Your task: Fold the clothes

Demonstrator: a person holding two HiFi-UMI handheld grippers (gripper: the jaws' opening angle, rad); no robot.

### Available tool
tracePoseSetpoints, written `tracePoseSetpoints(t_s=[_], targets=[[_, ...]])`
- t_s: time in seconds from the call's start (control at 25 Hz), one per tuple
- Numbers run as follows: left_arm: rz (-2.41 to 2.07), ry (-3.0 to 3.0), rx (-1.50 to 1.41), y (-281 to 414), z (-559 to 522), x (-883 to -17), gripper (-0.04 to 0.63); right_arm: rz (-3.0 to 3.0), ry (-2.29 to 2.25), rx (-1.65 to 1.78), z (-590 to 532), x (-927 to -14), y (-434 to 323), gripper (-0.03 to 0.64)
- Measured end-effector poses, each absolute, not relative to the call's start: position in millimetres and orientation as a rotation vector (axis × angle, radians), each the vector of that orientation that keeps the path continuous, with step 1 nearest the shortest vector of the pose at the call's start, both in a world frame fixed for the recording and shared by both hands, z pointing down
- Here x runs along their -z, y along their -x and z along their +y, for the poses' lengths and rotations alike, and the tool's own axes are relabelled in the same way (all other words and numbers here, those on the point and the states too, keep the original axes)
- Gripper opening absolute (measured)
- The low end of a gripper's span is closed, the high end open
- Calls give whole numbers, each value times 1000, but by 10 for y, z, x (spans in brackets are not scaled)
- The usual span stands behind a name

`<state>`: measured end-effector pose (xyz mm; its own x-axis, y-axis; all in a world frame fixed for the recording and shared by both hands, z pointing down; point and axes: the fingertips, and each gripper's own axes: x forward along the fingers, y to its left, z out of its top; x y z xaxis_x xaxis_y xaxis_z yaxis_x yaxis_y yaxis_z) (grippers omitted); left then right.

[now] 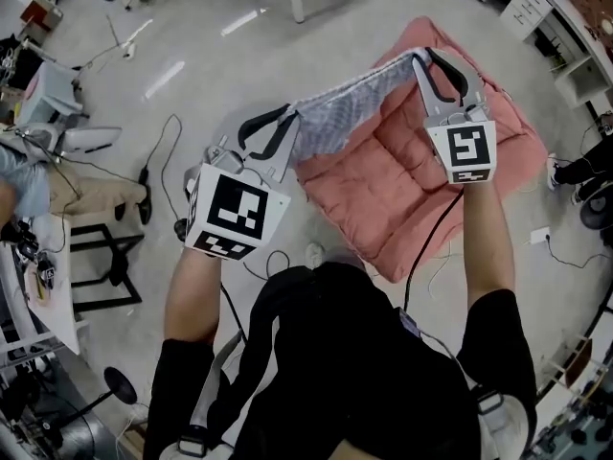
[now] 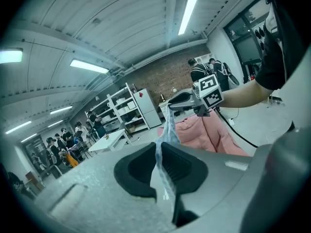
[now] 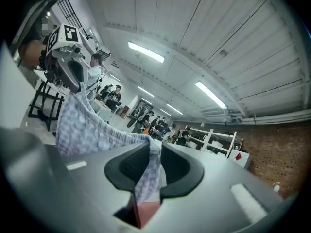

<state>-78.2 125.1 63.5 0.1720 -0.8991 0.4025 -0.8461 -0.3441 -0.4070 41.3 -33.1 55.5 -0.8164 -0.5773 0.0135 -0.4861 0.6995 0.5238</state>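
A pale blue-and-white checked garment (image 1: 347, 106) hangs stretched in the air between both grippers, above a pink quilted cushion (image 1: 421, 175). My left gripper (image 1: 292, 121) is shut on one end of the garment (image 2: 163, 152), whose cloth runs out between its jaws. My right gripper (image 1: 419, 57) is shut on the other end (image 3: 146, 171). In the left gripper view the right gripper (image 2: 177, 101) shows ahead with the cloth hanging from it. In the right gripper view the left gripper (image 3: 77, 79) holds the far end of the checked cloth.
The pink cushion lies on a grey floor (image 1: 211, 75) with black cables (image 1: 163, 151) running across it. A black-framed stool (image 1: 101, 257) stands at the left. White shelving (image 1: 551, 27) is at the upper right. Several people stand far off by shelves (image 2: 121, 110).
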Motion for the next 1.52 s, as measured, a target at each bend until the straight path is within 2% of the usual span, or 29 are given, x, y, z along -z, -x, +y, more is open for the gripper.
tracePoseSetpoints(t_s=[0.36,0.88,1.2,1.52], targets=[[1794,2263,1044,60,1116,-915,43,-2727,-803,718,-437,-804,-1123,83],[1808,2301,1110,-1333,1615,-1166,43,-2693,-614,721,-91,-1058,-2210,82],[1770,2468,1186,-2097,2070,-1899,43,-2583,-500,650,316,-1838,-3003,77],[1754,2583,1255,-2545,2258,-2413,43,-2471,-431,604,492,-2464,-3468,74]])
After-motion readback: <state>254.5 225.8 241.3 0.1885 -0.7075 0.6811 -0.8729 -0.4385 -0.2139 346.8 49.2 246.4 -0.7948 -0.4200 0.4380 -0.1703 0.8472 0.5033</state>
